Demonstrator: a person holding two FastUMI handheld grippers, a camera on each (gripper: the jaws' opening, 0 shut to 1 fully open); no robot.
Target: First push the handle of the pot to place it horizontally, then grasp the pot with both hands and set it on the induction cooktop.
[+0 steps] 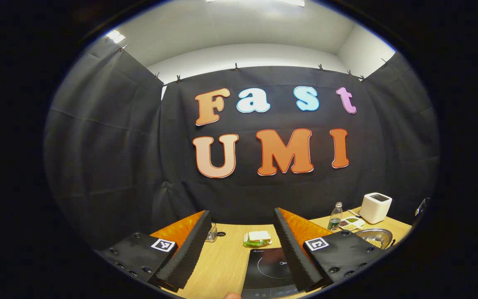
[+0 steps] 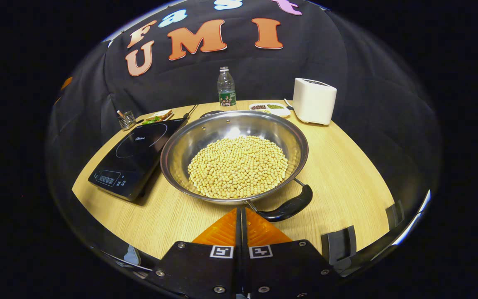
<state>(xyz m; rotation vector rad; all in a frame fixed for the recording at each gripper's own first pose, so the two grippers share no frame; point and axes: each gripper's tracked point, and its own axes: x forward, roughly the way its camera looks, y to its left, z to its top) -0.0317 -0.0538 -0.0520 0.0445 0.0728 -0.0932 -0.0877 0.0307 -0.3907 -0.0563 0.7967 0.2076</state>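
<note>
Right gripper [image 2: 241, 218], closed and empty, should push the handle [image 2: 286, 207] at 5 o'clock of the pot [image 2: 181, 149] sideways, slowly.

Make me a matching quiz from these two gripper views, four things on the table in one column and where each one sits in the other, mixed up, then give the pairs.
Things:
1. pot
2. induction cooktop
3. toaster
4. water bottle

Places, as the right gripper view shows them:
A. at the back of the table, near the wall, left of the small divided dish
B. mid-table, full of yellow beans, black handle pointing at the shut right gripper
C. back right part of the table
D. left of the pot, nothing on it

Pairs: 1-B, 2-D, 3-C, 4-A
</note>
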